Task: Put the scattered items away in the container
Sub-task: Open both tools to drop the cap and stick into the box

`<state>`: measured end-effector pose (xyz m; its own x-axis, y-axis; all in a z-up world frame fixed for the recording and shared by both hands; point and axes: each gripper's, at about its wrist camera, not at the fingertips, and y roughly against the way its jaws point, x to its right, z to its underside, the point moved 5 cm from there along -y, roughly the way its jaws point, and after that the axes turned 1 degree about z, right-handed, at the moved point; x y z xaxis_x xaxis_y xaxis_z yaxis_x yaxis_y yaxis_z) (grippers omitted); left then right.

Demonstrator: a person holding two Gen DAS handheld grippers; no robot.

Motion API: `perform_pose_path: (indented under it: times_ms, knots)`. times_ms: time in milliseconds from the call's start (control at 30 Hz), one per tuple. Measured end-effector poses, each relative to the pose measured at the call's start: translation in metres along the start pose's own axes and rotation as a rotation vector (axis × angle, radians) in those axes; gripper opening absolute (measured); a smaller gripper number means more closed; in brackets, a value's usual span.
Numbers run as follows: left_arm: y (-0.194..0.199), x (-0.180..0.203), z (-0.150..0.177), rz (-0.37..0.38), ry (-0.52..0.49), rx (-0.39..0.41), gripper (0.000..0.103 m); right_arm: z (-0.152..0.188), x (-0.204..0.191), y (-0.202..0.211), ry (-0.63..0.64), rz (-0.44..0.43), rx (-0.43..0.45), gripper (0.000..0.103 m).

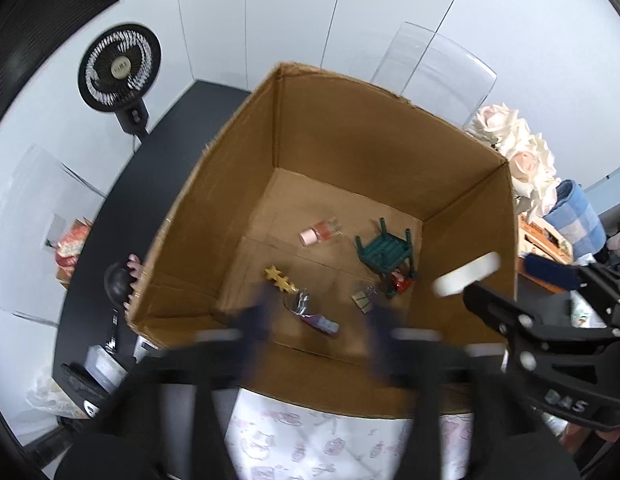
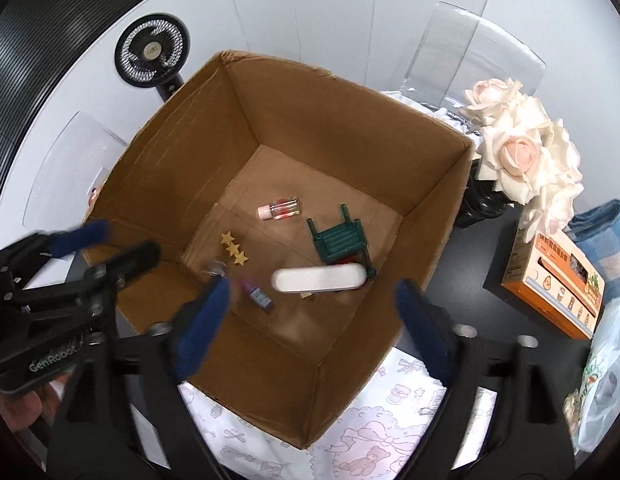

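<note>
Cardboard box [image 2: 342, 128], brown, corrugated, top flaps gone, sits on a pale printed cloth [image 2: 374, 432] over a black table [image 2: 490, 264], w/ both grippers hovering above its open top. R gripper [image 2: 310, 304] has its blue-padded fingers [image 2: 206, 320] spread wide and pinches nothing. White oblong item [image 2: 318, 278], smooth w/ rounded ends, prob plastic, shows between them w/o touching either pad. It's blurred in the L wrist view, just off the R fingertips and over the R side of the box, so it seems loose and dropping in. Can't tell if it has reached the floor yet. L gripper [image 1: 322, 312] is also spread and empty, at the near edge, prob just waiting clear of the drop. On the box floor lie a small clear bottle [image 2: 280, 208] w/ pink cap on its side toward the far wall, a dark green slatted toy chair [image 2: 342, 242] tipped legs-up at R, a gold star strip [image 2: 234, 249] at L, and a purple tube [image 2: 256, 294] near. Flat bottom and tall walls keep everything in. Fan [image 2: 152, 56] far L, pale roses [image 2: 518, 148] far R, outside the box.
</note>
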<state>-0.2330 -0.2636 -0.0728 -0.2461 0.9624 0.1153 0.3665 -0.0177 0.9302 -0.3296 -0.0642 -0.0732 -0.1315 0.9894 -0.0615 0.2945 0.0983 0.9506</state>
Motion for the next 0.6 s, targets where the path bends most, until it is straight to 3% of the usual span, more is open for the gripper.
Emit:
perform_pose_path:
  times_ms: [67, 133, 600]
  knots:
    - [0.001, -0.006, 0.0, 0.004, 0.009, 0.009, 0.097, 0.001, 0.007, 0.003, -0.021, 0.005, 0.01, 0.103]
    - [0.0, -0.01, 0.001, 0.016, 0.025, 0.005, 0.102, 0.001, 0.01, 0.004, -0.032, 0.001, 0.01, 0.103]
    - [0.011, -0.002, 0.003, -0.007, -0.002, 0.022, 0.102, 0.004, 0.009, 0.015, -0.029, -0.008, 0.033, 0.103]
